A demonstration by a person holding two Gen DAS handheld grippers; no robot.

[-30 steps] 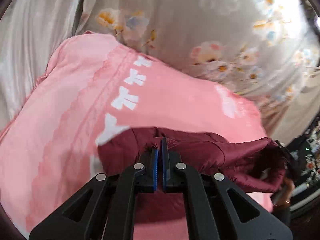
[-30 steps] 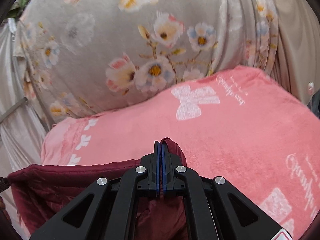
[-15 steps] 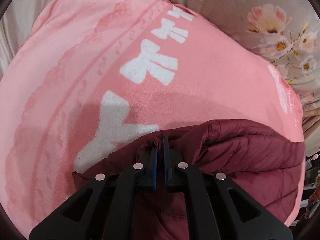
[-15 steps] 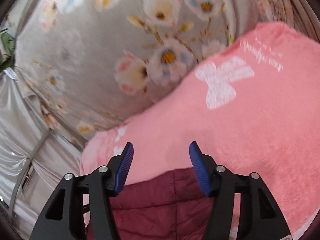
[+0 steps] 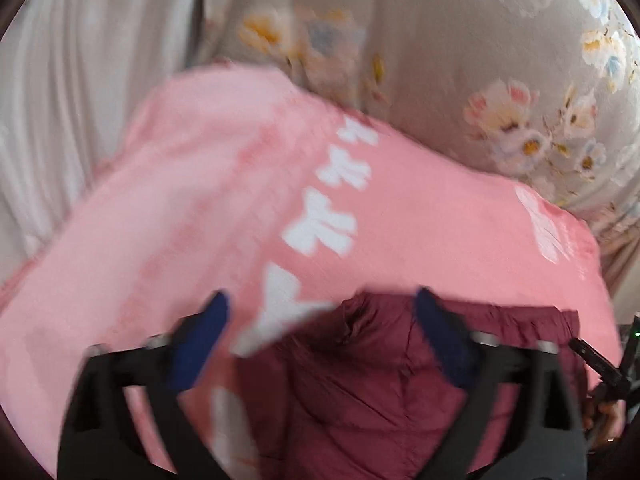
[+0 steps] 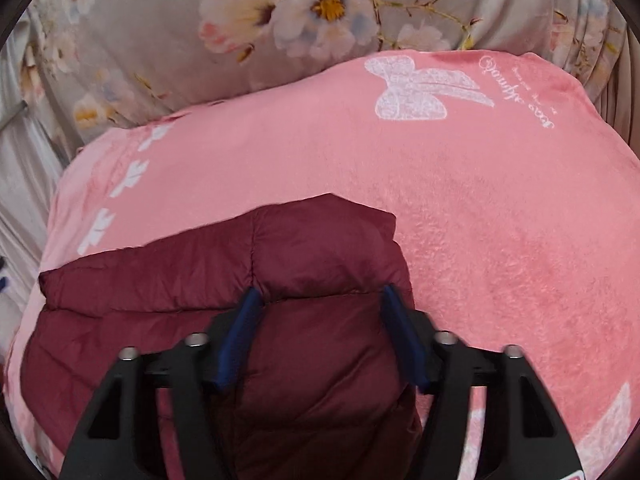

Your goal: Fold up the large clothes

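Both claws are standing wide open and holding nothing. Below the right claw (image 6: 320,336), the maroon padded jacket (image 6: 280,280) is lying on the pink blanket (image 6: 500,220), and its upper edge looks already doubled over into a thick fold, so I judge one fold is done. The blue pads (image 6: 240,332) are hanging on either side of this fold; whether they touch it, I cannot tell. In front of the left claw (image 5: 320,340), the same jacket is lying bunched, so smoothing and more folds are probably remaining.
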